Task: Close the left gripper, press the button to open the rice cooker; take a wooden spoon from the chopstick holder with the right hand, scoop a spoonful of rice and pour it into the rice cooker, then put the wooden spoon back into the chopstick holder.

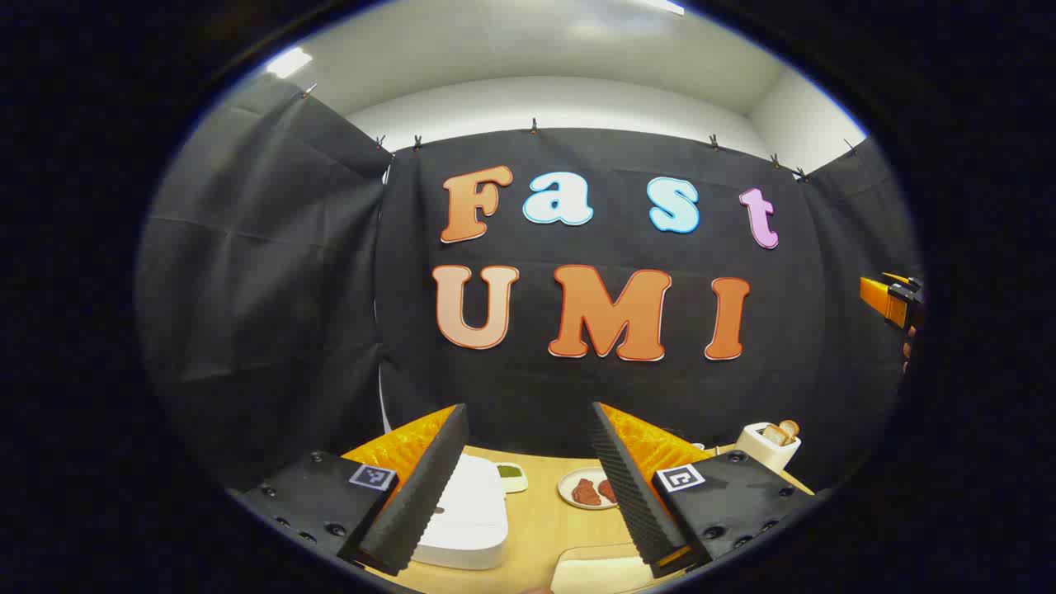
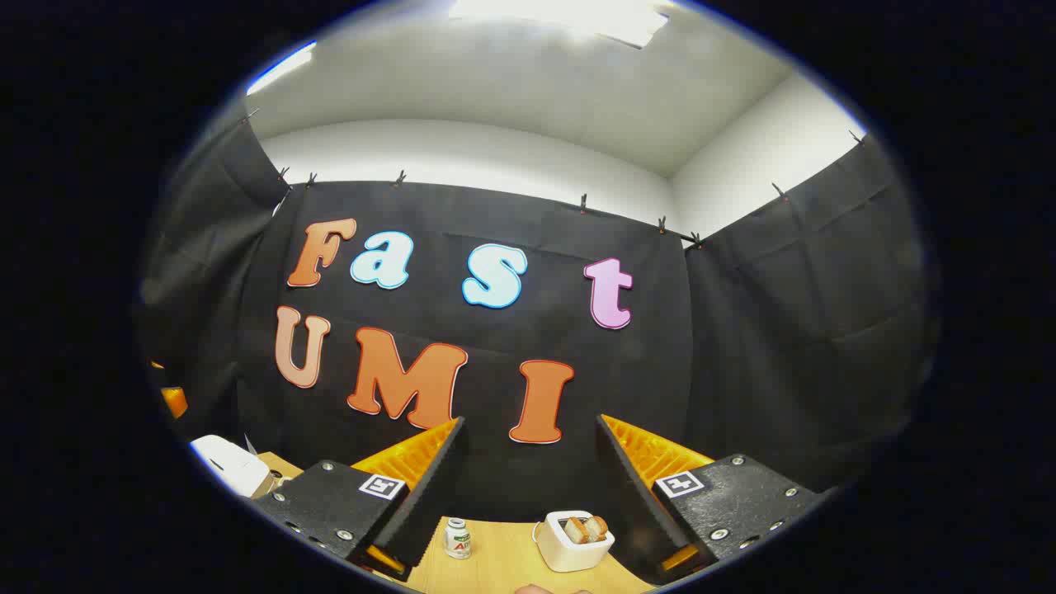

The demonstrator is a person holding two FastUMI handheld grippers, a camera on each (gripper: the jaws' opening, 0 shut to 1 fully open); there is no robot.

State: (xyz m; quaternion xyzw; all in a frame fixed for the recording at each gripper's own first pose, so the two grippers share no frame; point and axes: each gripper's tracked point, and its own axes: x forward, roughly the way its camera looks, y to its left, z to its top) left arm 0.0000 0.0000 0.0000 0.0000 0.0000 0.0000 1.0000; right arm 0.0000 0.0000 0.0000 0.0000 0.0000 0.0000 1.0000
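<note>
Wooden worktop (image 1: 536, 520) lies low under both grippers. The left gripper (image 1: 528, 487) holds its jaws apart, empty, above the white rice cooker (image 1: 466, 516), whose lid is down. The right gripper (image 2: 528, 503) has its jaws apart too, with a toaster (image 2: 573, 540) and a small bottle (image 2: 458, 538) near the far edge.

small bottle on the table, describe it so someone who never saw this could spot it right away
In the right gripper view, start at the wooden table below the black cloth wall. Near its front stands a white toaster holding bread slices; just left of it, apart from it, is the small bottle. It is upright, pale, capped and labelled, and much smaller and narrower than the boxy toaster.
</note>
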